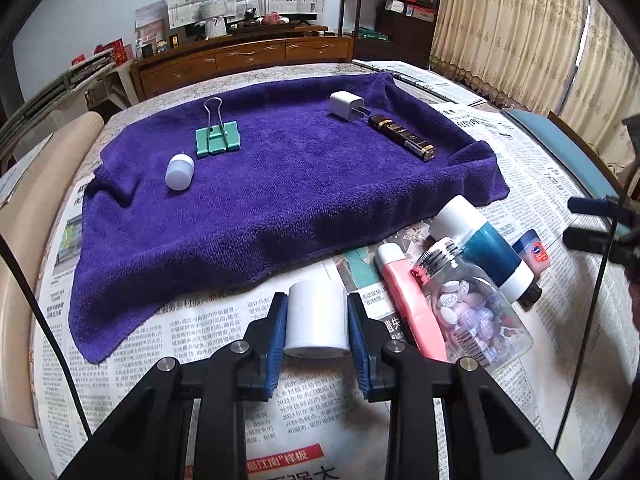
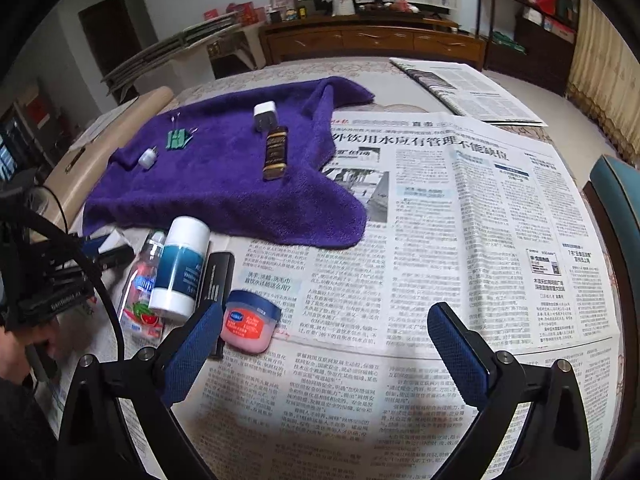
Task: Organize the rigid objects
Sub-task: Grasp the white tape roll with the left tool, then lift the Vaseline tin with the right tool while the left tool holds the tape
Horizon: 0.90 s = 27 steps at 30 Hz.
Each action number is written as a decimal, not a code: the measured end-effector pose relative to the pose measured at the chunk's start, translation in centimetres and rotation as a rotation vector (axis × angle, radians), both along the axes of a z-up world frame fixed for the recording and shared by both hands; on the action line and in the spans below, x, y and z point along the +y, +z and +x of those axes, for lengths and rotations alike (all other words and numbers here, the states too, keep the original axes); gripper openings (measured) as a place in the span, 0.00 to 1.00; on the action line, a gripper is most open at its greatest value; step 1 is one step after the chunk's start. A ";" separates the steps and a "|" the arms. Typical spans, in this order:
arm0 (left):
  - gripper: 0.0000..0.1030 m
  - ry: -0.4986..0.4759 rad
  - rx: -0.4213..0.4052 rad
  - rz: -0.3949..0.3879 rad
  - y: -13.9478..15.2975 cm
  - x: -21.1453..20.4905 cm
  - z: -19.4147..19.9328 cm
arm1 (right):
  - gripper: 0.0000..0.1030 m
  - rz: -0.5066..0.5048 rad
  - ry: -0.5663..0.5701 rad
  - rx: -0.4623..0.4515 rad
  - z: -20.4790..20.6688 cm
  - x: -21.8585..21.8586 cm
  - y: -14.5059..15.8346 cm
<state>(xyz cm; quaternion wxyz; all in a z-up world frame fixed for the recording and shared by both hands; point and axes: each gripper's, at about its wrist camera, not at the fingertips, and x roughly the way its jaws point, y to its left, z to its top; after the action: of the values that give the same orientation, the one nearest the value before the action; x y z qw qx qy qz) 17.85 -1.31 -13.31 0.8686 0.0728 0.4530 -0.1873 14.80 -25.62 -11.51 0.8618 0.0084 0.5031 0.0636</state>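
My left gripper [image 1: 317,316] is shut on a white cylinder [image 1: 316,318], held just above the newspaper at the near edge of the purple towel [image 1: 280,200]. On the towel lie a small white bulb [image 1: 179,171], a green binder clip [image 1: 216,138], a white charger [image 1: 345,105] and a dark gold-capped tube [image 1: 402,137]. To the right lie a pink tube [image 1: 412,304], a clear pill bottle [image 1: 474,308], a teal and white bottle [image 1: 486,246] and a Vaseline jar [image 1: 535,250]. My right gripper [image 2: 324,344] is open and empty, its left finger beside the Vaseline jar [image 2: 250,326].
Newspaper [image 2: 460,240] covers the table around the towel. A black stick [image 2: 218,276] lies next to the teal bottle [image 2: 180,268]. A folded newspaper [image 2: 460,88] lies at the far right. A blue chair [image 2: 616,192] stands at the table's right edge.
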 end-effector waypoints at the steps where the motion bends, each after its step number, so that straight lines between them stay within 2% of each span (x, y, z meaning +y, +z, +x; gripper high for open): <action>1: 0.27 -0.002 0.004 0.001 0.0 -0.1 0.0 | 0.97 0.001 0.012 0.004 -0.2 0.2 -0.2; 9: 0.27 -0.003 0.013 0.001 -0.1 -0.4 -0.2 | 0.84 -0.026 0.024 0.022 -0.2 3.0 -2.9; 11: 0.27 0.002 0.019 -0.005 0.0 -0.2 -0.1 | 0.84 -0.048 0.007 -0.016 -0.2 3.3 -2.7; 14: 0.27 0.009 0.024 -0.012 0.0 0.1 0.0 | 0.83 -0.101 -0.022 -0.021 0.0 3.0 -2.8; 16: 0.27 0.015 0.026 -0.011 -0.1 0.1 0.1 | 0.79 -0.095 -0.030 -0.002 0.2 2.6 -3.2; 27: 0.27 0.034 0.022 0.007 -0.1 -0.1 0.0 | 0.64 -0.137 -0.077 -0.051 -1.1 3.9 -3.2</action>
<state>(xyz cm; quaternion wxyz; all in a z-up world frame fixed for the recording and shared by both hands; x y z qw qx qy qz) 17.81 -1.46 -13.41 0.8663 0.0661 0.4643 -0.1718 13.74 -21.70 -14.68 0.8748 -0.0330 0.4833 -0.0039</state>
